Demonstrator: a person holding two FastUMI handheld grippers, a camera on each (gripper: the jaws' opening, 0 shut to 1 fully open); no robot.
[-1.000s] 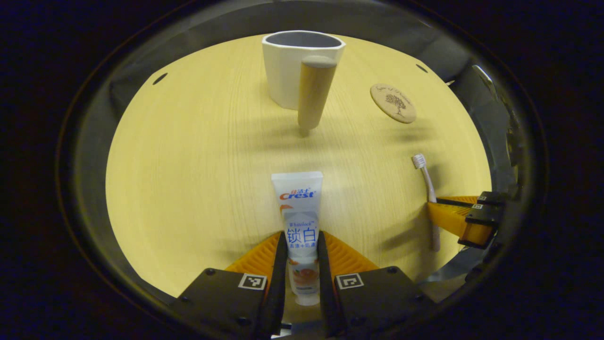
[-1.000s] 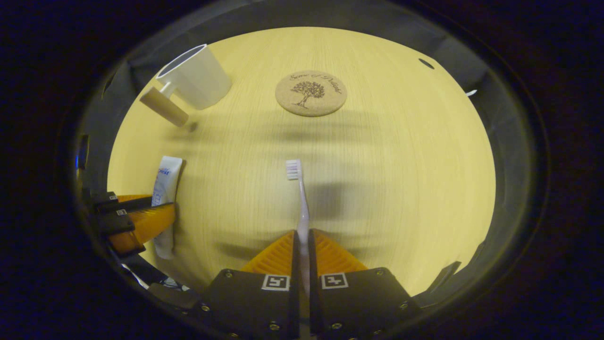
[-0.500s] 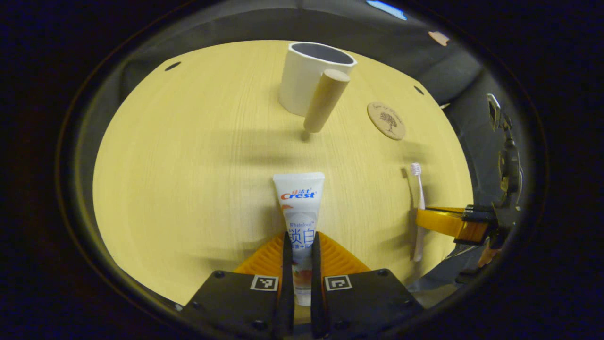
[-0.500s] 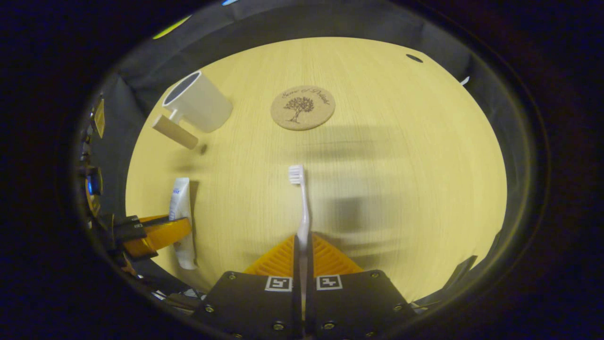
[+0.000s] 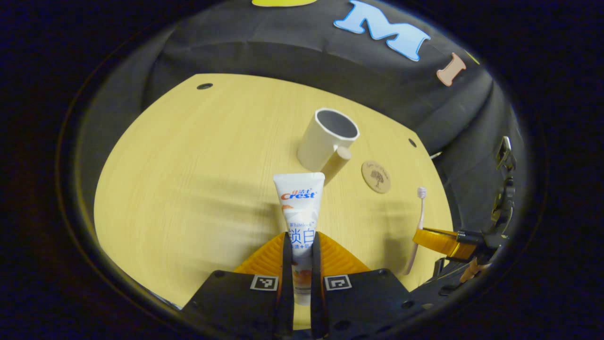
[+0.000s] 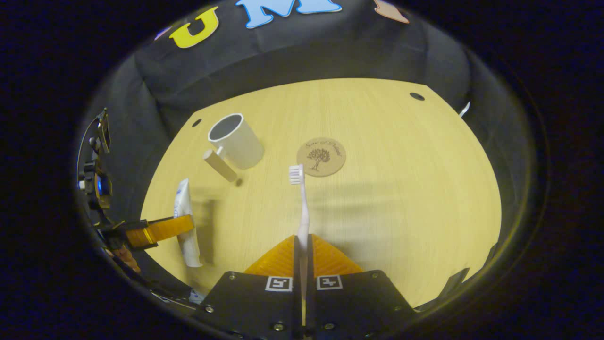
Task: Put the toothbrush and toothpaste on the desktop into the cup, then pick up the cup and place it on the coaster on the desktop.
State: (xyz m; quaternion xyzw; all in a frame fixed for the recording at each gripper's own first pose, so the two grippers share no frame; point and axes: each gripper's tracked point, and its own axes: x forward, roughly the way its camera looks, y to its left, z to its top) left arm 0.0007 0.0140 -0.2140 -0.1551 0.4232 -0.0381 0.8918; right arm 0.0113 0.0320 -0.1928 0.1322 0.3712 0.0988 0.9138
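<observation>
We see a white toothpaste (image 5: 299, 208) tube with printed lettering, held off the counter (image 5: 188, 179), flat crimped end pointing forward. The toothbrush (image 6: 302, 208) is pale and slim, white bristles at its far tip, likewise lifted. The cup (image 5: 326, 140) is white with a wooden handle, upright and empty. Just beside it lies the round cork coaster (image 6: 321, 156), bare.

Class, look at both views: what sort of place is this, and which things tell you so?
Probably a staged recording booth, not a bathroom: a bare wooden desktop backed by black cloth, with a cup, coaster, toothpaste and toothbrush held in handheld grippers.
</observation>
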